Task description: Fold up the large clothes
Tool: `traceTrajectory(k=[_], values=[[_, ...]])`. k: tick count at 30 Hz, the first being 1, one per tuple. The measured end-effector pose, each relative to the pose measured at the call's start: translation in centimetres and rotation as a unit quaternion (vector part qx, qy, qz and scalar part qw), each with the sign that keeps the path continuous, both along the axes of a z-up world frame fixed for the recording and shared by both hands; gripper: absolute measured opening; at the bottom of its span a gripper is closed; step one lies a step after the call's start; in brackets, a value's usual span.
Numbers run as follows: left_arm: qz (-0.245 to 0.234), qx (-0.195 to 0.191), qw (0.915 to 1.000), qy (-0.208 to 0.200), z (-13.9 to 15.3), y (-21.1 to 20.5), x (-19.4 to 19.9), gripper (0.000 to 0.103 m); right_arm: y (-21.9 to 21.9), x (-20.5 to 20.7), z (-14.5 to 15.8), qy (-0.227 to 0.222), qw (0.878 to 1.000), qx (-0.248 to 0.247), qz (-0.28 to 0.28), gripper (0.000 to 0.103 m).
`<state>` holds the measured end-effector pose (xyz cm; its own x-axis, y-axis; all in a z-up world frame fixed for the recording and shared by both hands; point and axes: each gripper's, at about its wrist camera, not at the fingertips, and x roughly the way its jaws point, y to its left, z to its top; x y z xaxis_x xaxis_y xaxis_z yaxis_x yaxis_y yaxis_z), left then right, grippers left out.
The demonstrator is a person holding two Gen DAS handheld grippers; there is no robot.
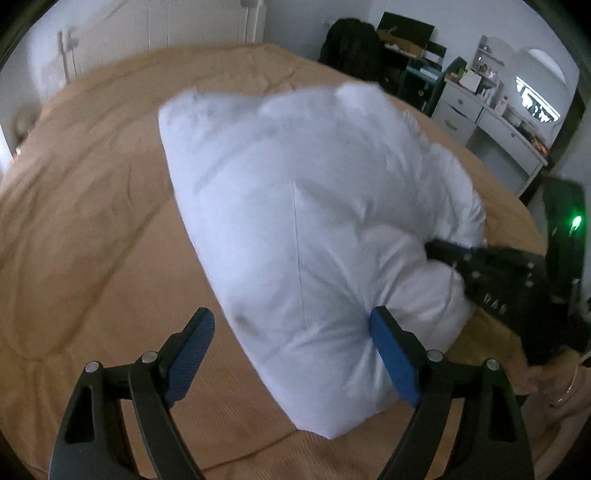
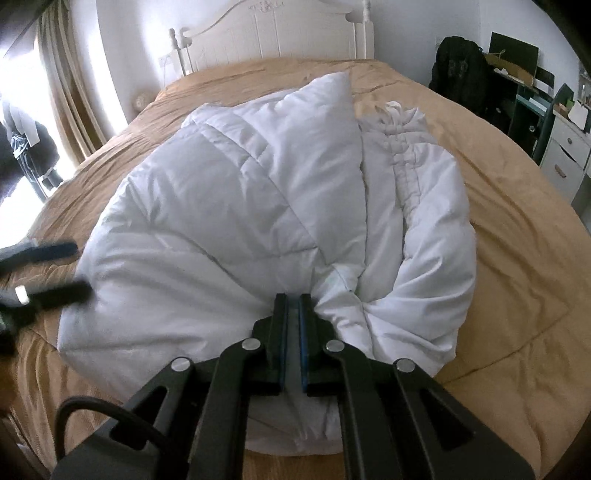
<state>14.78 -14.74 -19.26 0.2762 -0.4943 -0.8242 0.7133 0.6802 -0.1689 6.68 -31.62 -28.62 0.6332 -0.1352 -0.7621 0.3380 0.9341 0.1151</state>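
A puffy white quilted jacket lies bunched on the tan bedspread; in the left wrist view the jacket is blurred. My right gripper is shut on a gathered fold at the jacket's near edge, and the cloth radiates from its tips. In the left wrist view the right gripper reaches into the jacket from the right. My left gripper is open at the jacket's near left edge, jaws wide with the padded edge showing between them and neither pad pressing on it. The left gripper shows blurred at the jacket's left side.
A white headboard stands at the bed's far end. White drawers and a dark desk with a black garment line the right side. A curtained window is on the left. A hand with a bangle holds the right gripper.
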Motion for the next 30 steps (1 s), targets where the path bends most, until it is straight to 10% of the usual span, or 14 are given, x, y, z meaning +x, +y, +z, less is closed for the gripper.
traceTrajectory(k=[3,8,11,17,22,24,26,30], values=[[0.011,-0.008,0.9988,0.048,-1.1,-0.1,1.0,0.087,0.3,0.6,0.6,0.027,1.000,-0.006,0.002,0.005],[0.001,-0.006,0.9999,0.014,-0.9,-0.4,-0.1,0.087,-2.1,3.8,5.6,0.001,1.000,0.016,0.008,0.012],[0.009,-0.014,0.9995,0.029,-1.3,-0.2,0.2,0.089,-4.9,8.3,7.0,-0.017,0.994,0.101,0.026,0.012],[0.018,-0.044,0.9949,0.089,-2.0,0.4,1.7,0.093,-8.9,14.2,2.4,0.053,0.989,0.139,-0.003,0.000],[0.014,-0.043,0.9934,0.105,-2.0,0.2,2.3,0.093,-10.7,10.9,3.1,0.032,0.986,0.151,-0.060,0.001],[0.014,-0.050,0.9913,0.121,-2.3,0.4,2.8,0.093,-10.1,8.1,5.2,-0.002,0.985,0.160,-0.058,0.019],[0.018,-0.054,0.9892,0.135,-2.6,0.6,3.1,0.095,-9.0,4.3,7.2,-0.030,0.987,0.146,-0.061,0.080],[0.018,-0.052,0.9899,0.131,-2.7,0.3,3.1,0.096,-5.8,-1.1,8.9,-0.035,0.995,0.048,-0.079,0.093]])
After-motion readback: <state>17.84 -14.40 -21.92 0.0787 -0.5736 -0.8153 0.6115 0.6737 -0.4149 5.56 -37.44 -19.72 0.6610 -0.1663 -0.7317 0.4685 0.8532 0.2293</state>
